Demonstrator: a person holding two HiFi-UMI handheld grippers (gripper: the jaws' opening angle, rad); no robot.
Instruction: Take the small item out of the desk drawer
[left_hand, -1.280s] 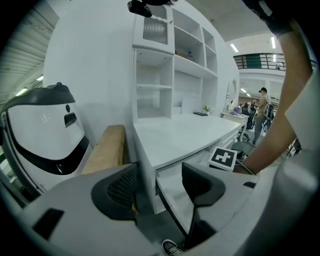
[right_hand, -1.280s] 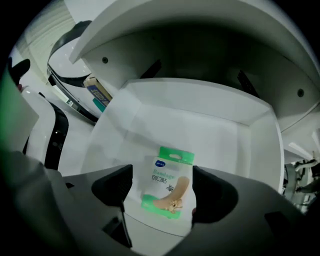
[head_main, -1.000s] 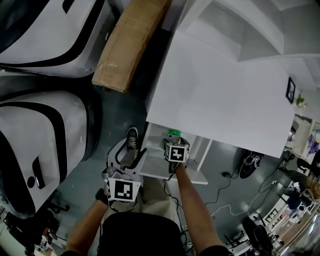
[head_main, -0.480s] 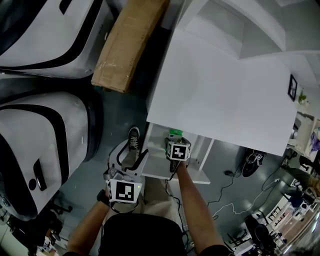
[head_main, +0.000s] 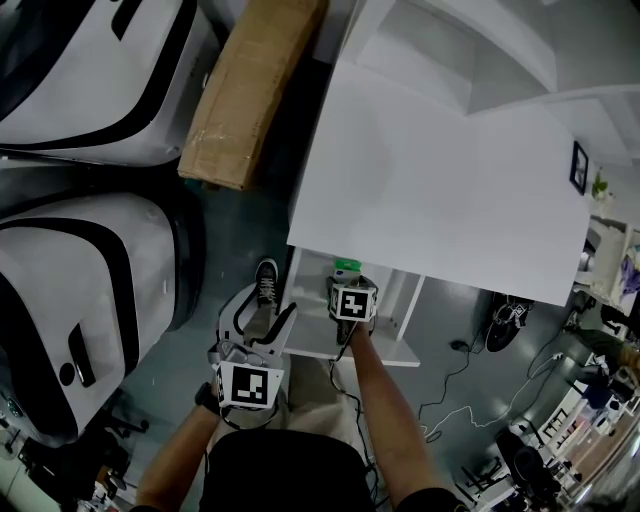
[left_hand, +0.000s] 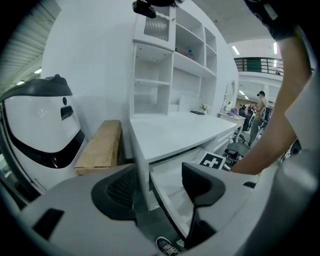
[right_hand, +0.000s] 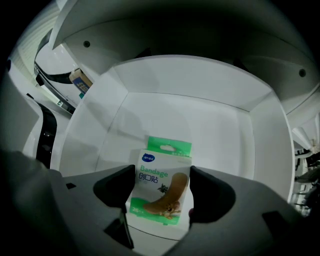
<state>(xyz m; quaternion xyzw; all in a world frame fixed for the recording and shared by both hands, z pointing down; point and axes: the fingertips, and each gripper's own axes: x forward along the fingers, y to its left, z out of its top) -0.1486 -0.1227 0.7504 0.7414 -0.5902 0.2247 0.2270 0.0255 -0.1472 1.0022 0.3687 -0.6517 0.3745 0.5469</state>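
A small green and white bandage box (right_hand: 162, 187) stands in the open white desk drawer (right_hand: 200, 115). My right gripper (right_hand: 161, 192) reaches into the drawer and brackets the box, one pad against each side. In the head view the box (head_main: 347, 267) shows as a green speck just ahead of the right gripper (head_main: 349, 281), under the white desk top (head_main: 440, 190). My left gripper (head_main: 262, 310) hangs open beside the drawer's left front corner, holding nothing. Its own view looks past the open jaws (left_hand: 160, 185) at the drawer (left_hand: 172, 187).
A long cardboard box (head_main: 250, 90) lies on the floor left of the desk. Two big white and black machines (head_main: 80, 290) fill the left side. My shoe (head_main: 265, 280) is by the drawer. Cables (head_main: 450, 400) trail on the floor at right. White shelves (left_hand: 170, 65) rise behind the desk.
The right gripper's jaws have narrowed a little round the bandage box. The left gripper has stayed almost in place. The head camera has shifted slightly.
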